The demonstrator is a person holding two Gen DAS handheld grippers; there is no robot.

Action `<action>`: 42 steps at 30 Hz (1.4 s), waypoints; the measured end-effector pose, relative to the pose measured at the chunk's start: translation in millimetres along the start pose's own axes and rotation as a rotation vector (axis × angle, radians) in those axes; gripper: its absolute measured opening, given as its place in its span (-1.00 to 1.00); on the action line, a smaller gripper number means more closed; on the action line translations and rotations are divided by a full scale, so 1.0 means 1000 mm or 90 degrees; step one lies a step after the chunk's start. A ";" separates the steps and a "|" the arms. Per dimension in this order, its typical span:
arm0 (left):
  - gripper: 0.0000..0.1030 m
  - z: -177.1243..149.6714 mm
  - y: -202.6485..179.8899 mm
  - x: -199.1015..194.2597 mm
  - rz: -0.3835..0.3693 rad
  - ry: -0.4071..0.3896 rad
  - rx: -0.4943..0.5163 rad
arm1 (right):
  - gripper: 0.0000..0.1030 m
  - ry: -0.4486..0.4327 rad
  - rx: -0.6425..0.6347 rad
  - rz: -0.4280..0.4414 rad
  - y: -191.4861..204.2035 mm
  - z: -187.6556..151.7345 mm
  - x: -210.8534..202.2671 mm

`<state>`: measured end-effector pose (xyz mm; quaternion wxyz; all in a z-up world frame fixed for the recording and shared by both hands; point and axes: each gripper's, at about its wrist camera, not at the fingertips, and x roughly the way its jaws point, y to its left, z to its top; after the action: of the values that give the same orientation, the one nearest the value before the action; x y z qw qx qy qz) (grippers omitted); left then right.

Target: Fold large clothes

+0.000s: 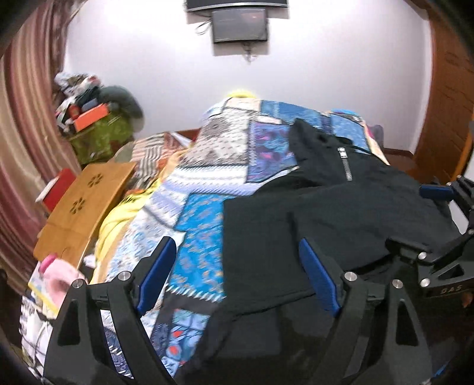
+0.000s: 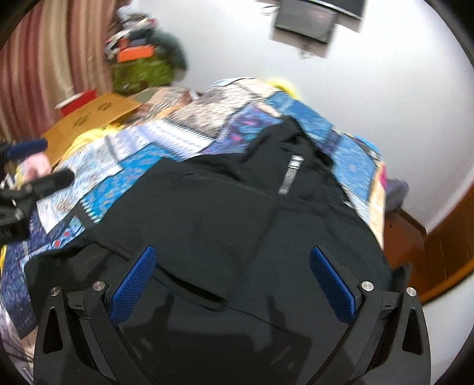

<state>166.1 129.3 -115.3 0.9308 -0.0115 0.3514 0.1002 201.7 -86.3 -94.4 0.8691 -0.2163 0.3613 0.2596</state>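
- Black jacket (image 1: 340,213) spread flat on a blue patchwork quilt (image 1: 204,219) covering a bed, silver zip (image 1: 345,164) running down from the collar at the far end.
- Left hand-held gripper (image 1: 240,278) wide open, nothing held; left blue pad (image 1: 155,277) over the quilt, right pad over the jacket's near left edge.
- Right hand-held gripper (image 2: 232,284) also wide open and empty, both blue pads (image 2: 134,284) above the jacket's lower front, near a slit pocket (image 2: 192,290).
- From the left wrist camera, right hand-held gripper at the far right edge, beside the jacket's right side.
- From the right wrist camera, left hand-held gripper at the far left edge, blurred.
- Wooden lap tray (image 1: 86,204) with flower-shaped cut-outs on the bed's left side, red box (image 1: 56,188) just beyond it.
- Yellow cloth (image 1: 118,219) between tray and quilt.
- Cluttered heap with an orange box (image 1: 91,117) in the far left corner, beside a striped curtain (image 1: 26,118).
- Dark screen (image 1: 240,25) mounted high on the white wall.
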 end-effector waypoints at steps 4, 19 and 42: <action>0.65 -0.013 0.029 0.010 0.024 0.022 -0.028 | 0.96 0.039 -0.046 0.031 0.026 0.008 0.024; 0.65 -0.063 0.049 0.062 -0.025 0.154 -0.100 | 0.04 0.156 -0.103 0.063 0.064 0.005 0.095; 0.65 -0.030 -0.001 0.043 -0.058 0.126 -0.078 | -0.65 -0.080 0.173 0.060 -0.070 0.031 -0.038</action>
<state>178.6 132.9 -166.7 0.8928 -0.0941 0.4336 0.0774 236.9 -134.4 -33.2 0.8982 -0.0627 0.3476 0.2616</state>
